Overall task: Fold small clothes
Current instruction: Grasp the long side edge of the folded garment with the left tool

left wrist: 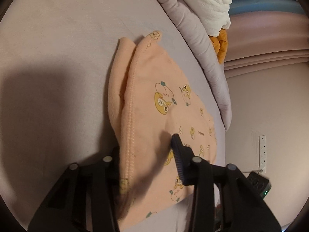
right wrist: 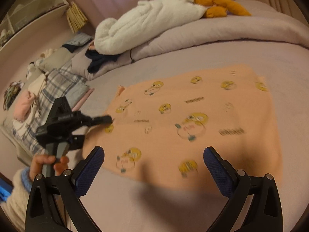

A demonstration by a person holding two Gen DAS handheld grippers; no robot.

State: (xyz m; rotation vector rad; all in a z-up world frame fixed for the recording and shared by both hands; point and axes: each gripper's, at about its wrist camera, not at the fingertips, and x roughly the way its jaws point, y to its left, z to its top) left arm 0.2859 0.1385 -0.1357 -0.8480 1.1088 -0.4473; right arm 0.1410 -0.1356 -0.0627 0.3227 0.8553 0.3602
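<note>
Fabric fills the left gripper [left wrist: 146, 154]: its jaws pinch the stitched edge of the peach garment [left wrist: 154, 104], probably to lift it for a fold. Right gripper [right wrist: 154, 165], lower centre, hangs wide open above the near hem. Only the right view shows the garment [right wrist: 189, 119] spread across the bed [right wrist: 251, 58] and the hand [right wrist: 48, 162] at lower left.

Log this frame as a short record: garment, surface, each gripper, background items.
garment: peach cartoon-print garment, lying flat on the bed
surface: lilac bed sheet
left gripper: shut on the garment's edge, cloth between its fingers
right gripper: open, above the garment's near edge, holding nothing
background: white plush blanket, rolled grey duvet
</note>
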